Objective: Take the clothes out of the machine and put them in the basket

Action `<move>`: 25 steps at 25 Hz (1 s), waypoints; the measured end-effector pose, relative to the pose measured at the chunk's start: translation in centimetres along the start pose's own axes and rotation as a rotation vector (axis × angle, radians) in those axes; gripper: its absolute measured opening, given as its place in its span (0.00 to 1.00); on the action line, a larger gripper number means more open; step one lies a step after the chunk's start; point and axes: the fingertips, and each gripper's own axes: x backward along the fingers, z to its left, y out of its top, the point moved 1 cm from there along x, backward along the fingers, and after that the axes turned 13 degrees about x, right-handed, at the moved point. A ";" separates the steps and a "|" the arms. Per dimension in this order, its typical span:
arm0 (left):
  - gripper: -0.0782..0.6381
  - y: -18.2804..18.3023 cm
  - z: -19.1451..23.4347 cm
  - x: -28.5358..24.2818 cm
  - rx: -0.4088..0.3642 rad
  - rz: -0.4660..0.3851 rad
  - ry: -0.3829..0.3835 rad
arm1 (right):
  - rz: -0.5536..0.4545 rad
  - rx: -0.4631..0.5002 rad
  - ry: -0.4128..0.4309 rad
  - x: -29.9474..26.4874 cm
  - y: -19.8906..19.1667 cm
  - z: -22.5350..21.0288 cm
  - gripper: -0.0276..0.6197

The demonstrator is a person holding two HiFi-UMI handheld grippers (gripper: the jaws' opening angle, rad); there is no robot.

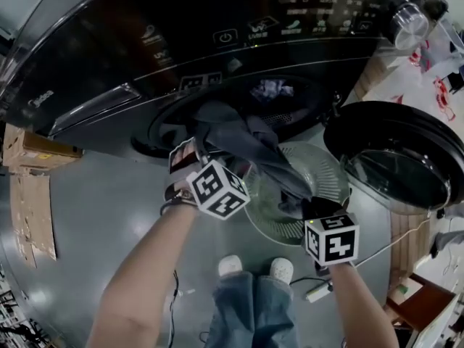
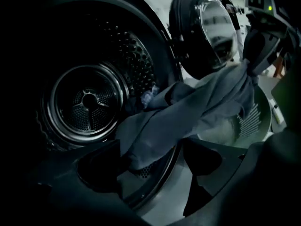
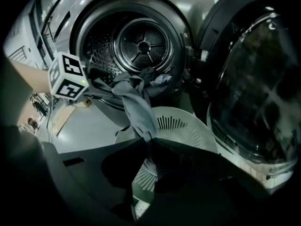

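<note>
A long grey garment (image 1: pixel 246 147) stretches from the washer's drum mouth (image 1: pixel 217 114) out over the white basket (image 1: pixel 330 169). My right gripper (image 1: pixel 308 207) is shut on the garment's outer end; in the right gripper view the jaws meet on the cloth (image 3: pixel 138 107) at the right gripper (image 3: pixel 147 139), above the basket (image 3: pixel 188 126). My left gripper (image 1: pixel 197 145) is at the drum mouth, jaws open. In the left gripper view the garment (image 2: pixel 197 107) sags between the left gripper's (image 2: pixel 150 161) wide-apart jaws without being pinched. A pale blue cloth (image 2: pixel 148 98) lies in the drum (image 2: pixel 87 102).
The round door (image 1: pixel 395 158) hangs open at the right, close beside the basket. A cardboard box (image 1: pixel 32 151) stands left of the machine. A power strip (image 1: pixel 317 291) and its cable lie on the floor near my shoes (image 1: pixel 232 265).
</note>
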 end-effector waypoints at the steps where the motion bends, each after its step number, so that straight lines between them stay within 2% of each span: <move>1: 0.68 -0.2 0.4 -1.1 -0.043 0.015 0.004 | 0.011 0.003 -0.001 -0.4 -0.2 -0.1 0.11; 3: 0.76 -0.4 1.3 -3.1 -0.110 0.045 0.020 | 0.035 0.013 -0.009 -1.1 -0.6 -0.5 0.11; 7: 0.82 0.1 3.2 -6.4 -0.179 0.077 0.041 | 0.090 0.006 -0.030 -2.8 -1.4 -1.4 0.11; 11: 0.88 0.8 3.5 -9.2 -0.186 0.124 -0.046 | 0.191 0.007 -0.041 -5.0 -2.4 -1.8 0.11; 16: 0.91 0.3 3.2 -11.6 -0.171 0.194 -0.149 | 0.409 0.011 0.035 -7.0 -4.4 -0.1 0.11; 18: 0.91 0.0 3.1 -12.2 -0.176 0.220 -0.180 | 0.500 0.044 0.042 -7.1 -5.0 -0.1 0.11; 20: 0.91 0.0 2.8 -12.9 -0.208 0.248 -0.221 | 0.560 0.123 0.039 -7.4 -5.1 -0.3 0.11; 23: 0.90 -0.6 2.2 -13.3 -0.215 0.319 -0.283 | 0.551 0.287 0.068 -9.1 -4.0 -0.1 0.11; 24: 0.84 -0.9 1.9 -13.1 -0.209 0.351 -0.299 | 0.553 0.319 0.078 -9.4 -3.9 0.0 0.11; 25: 0.69 -1.2 1.4 -12.8 -0.219 0.372 -0.307 | 0.556 0.330 0.085 -9.5 -3.9 0.1 0.11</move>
